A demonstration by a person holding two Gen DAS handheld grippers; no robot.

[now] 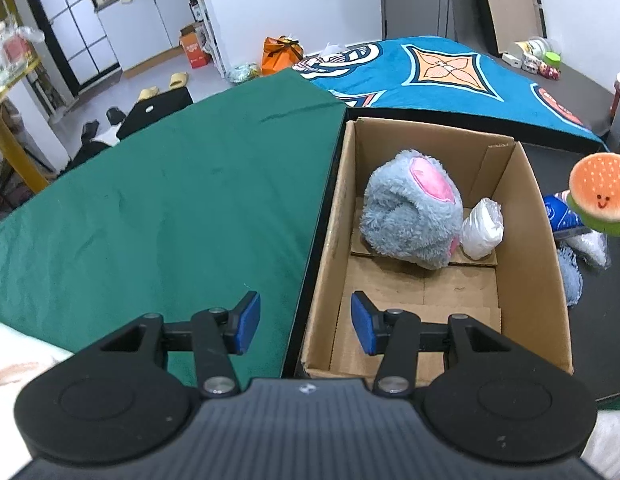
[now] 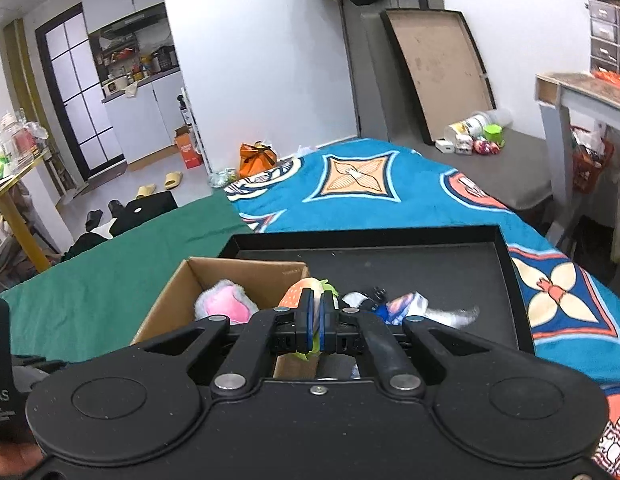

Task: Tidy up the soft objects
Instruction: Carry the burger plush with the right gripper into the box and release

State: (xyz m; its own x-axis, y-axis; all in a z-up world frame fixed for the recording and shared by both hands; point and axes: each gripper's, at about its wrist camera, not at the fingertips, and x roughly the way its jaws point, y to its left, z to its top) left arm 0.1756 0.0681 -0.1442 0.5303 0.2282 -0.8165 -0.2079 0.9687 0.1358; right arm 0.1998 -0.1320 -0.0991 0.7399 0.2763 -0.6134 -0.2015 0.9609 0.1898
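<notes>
A cardboard box [image 1: 546,280] stands in a black tray [image 2: 450,268]. Inside it lie a grey and pink plush toy [image 1: 410,216] and a small white plastic bag [image 1: 482,228]. My left gripper [image 1: 306,326] is open and empty, above the box's near left corner. My right gripper [image 2: 317,316] is shut on a plush hamburger [image 2: 300,296], orange with a green layer, held up beside the box's right wall; it also shows in the left wrist view [image 1: 600,194]. The grey plush shows in the right wrist view [image 2: 224,304].
Blue and white soft items [image 2: 406,306] lie in the tray right of the box. A green cloth [image 1: 150,208] covers the surface at left, a blue patterned blanket [image 2: 390,184] lies behind. Floor clutter is far back.
</notes>
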